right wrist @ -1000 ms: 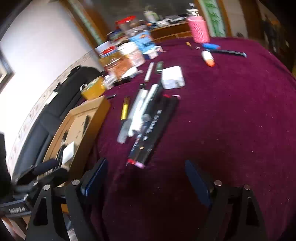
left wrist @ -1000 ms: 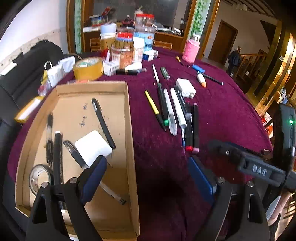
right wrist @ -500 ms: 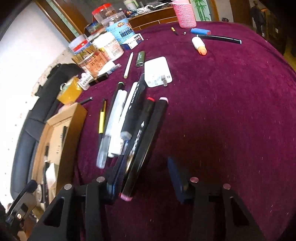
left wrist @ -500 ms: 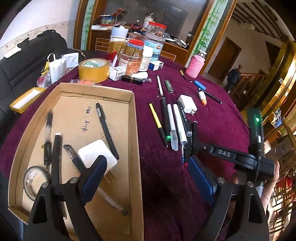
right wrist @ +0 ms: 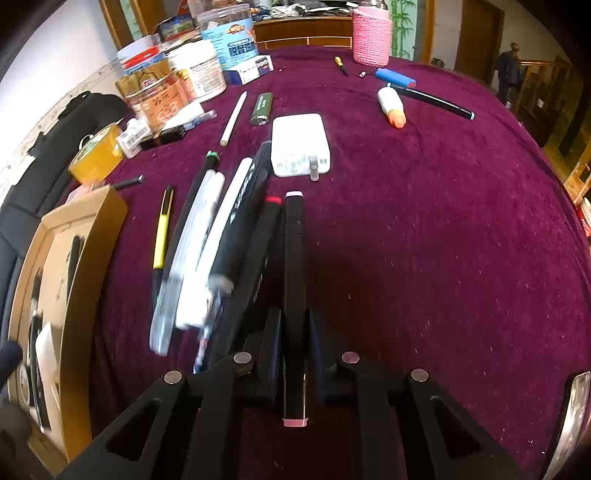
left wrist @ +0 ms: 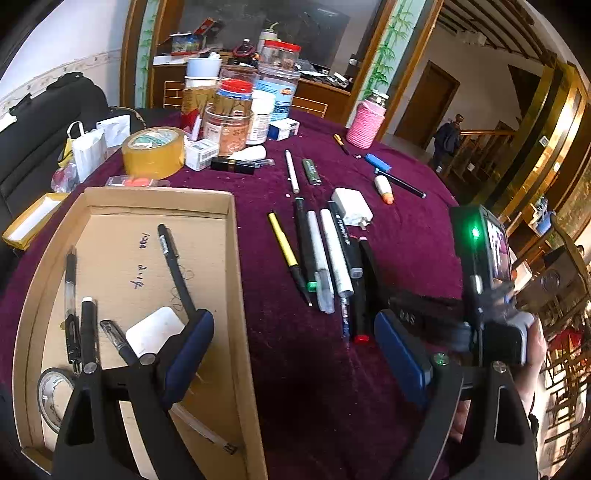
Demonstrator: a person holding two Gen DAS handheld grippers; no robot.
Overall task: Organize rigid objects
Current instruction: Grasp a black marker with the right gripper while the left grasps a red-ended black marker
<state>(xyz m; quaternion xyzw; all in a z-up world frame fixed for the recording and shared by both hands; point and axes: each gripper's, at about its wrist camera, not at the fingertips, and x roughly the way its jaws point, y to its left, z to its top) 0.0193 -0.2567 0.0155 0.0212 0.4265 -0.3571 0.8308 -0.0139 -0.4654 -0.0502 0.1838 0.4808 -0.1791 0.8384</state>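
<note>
While your right gripper (right wrist: 294,325) points down at the row of pens (right wrist: 218,236) on the purple cloth (right wrist: 424,240), its jaws have just been closing and now clamp a black marker (right wrist: 294,258) with pink ends. That marker is the rightmost of the row, it lies along the gripper's line, and its near pink end sticks out behind the pads while the far end points toward the white charger (right wrist: 300,144). Just to its left lies a red-tipped marker (right wrist: 264,236), touching or nearly touching it; further left are more black and white pens and a yellow pen (right wrist: 162,229).

Your left gripper (left wrist: 291,354) hangs with its jaws wide apart and nothing between them. Its left finger (left wrist: 190,350) is over the cardboard box (left wrist: 236,295), its right finger (left wrist: 400,354) over the cloth near the ends of the pens. In the box you have several black pens (left wrist: 175,266), a white block (left wrist: 155,328) and a roll of tape (left wrist: 51,395).

From the left view your right gripper's body shows at the right edge with a green light (left wrist: 475,232), and your hand (left wrist: 532,369) holds it.

Beyond the row lie a white stick (right wrist: 233,118), a green lighter (right wrist: 262,107), an orange-tipped tube (right wrist: 392,107), a long black pen (right wrist: 432,99) and a blue lighter (right wrist: 395,77). Jars (right wrist: 173,85), yellow tape (right wrist: 96,155) and a pink cup (right wrist: 371,35) stand at the far edge.
</note>
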